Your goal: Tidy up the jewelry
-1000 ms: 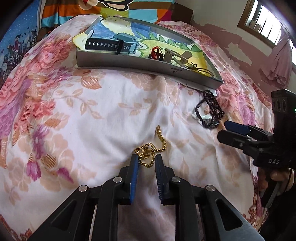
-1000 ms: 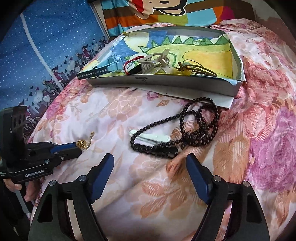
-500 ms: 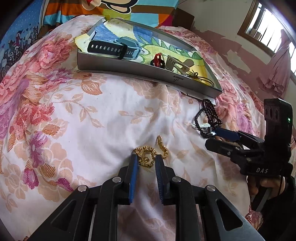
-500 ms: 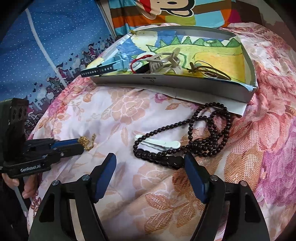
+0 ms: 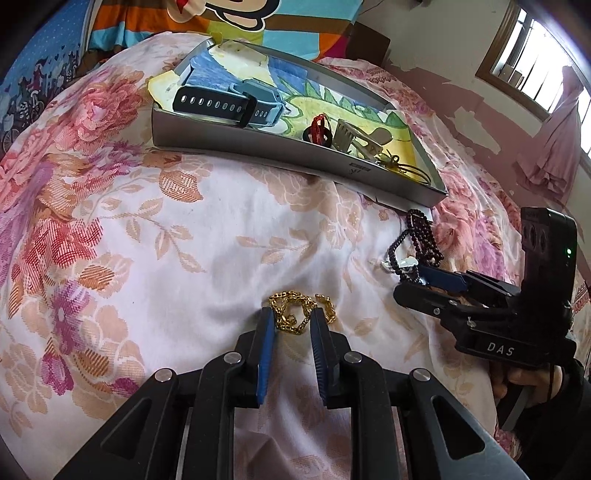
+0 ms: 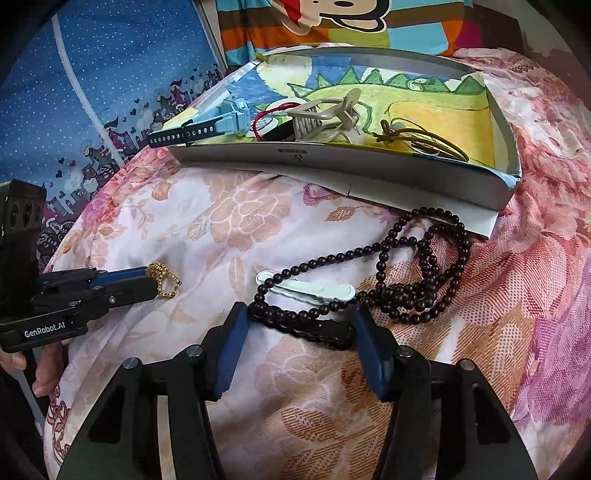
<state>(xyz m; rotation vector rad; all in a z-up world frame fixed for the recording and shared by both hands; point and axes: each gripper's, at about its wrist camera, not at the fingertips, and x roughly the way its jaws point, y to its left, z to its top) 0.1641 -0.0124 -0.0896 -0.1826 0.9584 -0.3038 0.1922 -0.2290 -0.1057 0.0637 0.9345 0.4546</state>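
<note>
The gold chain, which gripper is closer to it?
Left. The left gripper has the gold chain between its open fingers; the right gripper is off to the side, around the black bead necklace.

Spread under everything, a white quilt (image 5: 229, 236) printed with pink, red and peach flowers, puckered into soft folds. Behind it, a striped cartoon-monkey pillow (image 6: 332, 22) in orange, brown and turquoise, beside a blue dotted fabric (image 6: 122, 66) edged with small town silhouettes. Off at the far right, a wood-framed window (image 5: 532, 70), a pink garment (image 5: 557, 147) hanging near it, and a wall (image 5: 436, 55) with flaking pink paint.
</note>
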